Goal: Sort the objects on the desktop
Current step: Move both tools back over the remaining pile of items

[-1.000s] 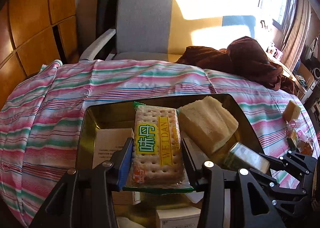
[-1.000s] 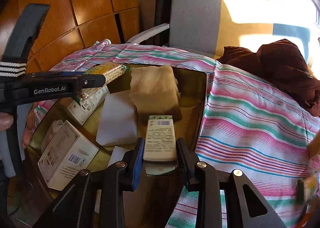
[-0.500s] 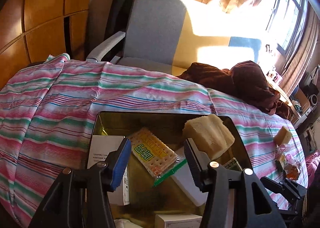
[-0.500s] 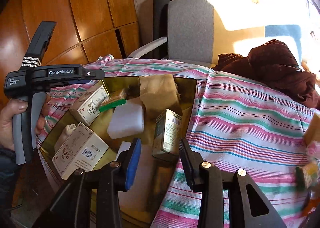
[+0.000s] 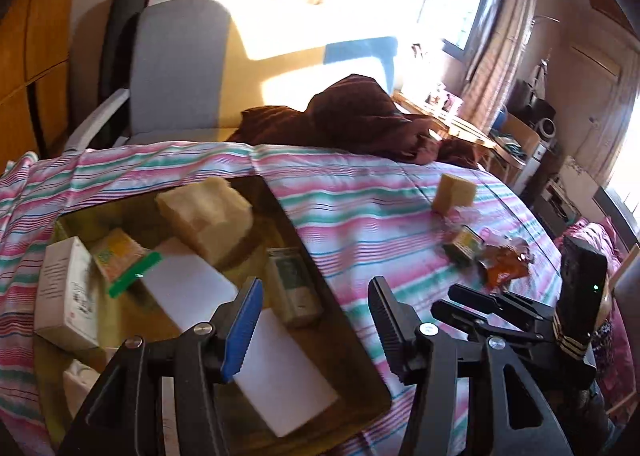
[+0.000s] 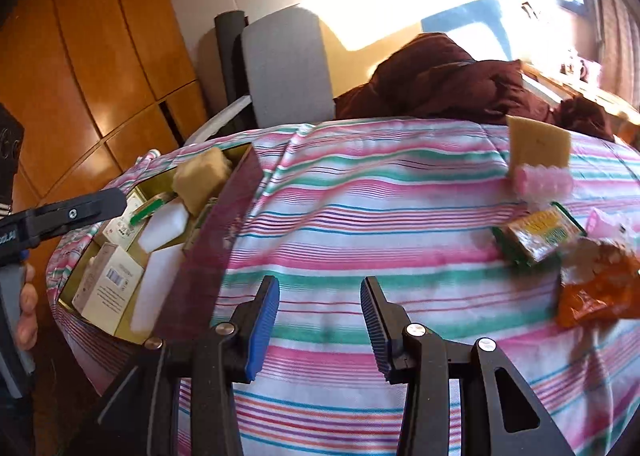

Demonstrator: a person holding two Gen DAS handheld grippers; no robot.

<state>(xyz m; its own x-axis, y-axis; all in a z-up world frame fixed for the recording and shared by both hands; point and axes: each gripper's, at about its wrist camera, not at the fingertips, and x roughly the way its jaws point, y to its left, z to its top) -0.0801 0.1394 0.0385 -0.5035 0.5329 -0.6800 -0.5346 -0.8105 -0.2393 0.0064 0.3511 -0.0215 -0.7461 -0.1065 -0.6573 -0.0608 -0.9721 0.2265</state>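
Two hand-held grippers hung over a tabletop draped in a striped cloth (image 6: 360, 224), both with fingers spread apart and holding nothing. Nearest, the left hand-held gripper (image 5: 316, 320) hovered above the right edge of a gold tray (image 5: 360, 372), where a white block (image 5: 276, 372), a green-labelled box (image 5: 294, 288), a cracker packet (image 5: 120, 260), a white carton (image 5: 66, 292) and a tan sponge (image 5: 204, 212) lay crowded together. The right hand-held gripper (image 6: 320, 320) faced bare cloth. Farther right lay an orange wrapper (image 6: 600, 288), a green snack pack (image 6: 536, 236), pink wrap (image 6: 544, 182) and a second sponge (image 6: 538, 142). Beyond, a brown blanket (image 6: 452, 84) and grey chair (image 6: 286, 68) closed off the far edge.
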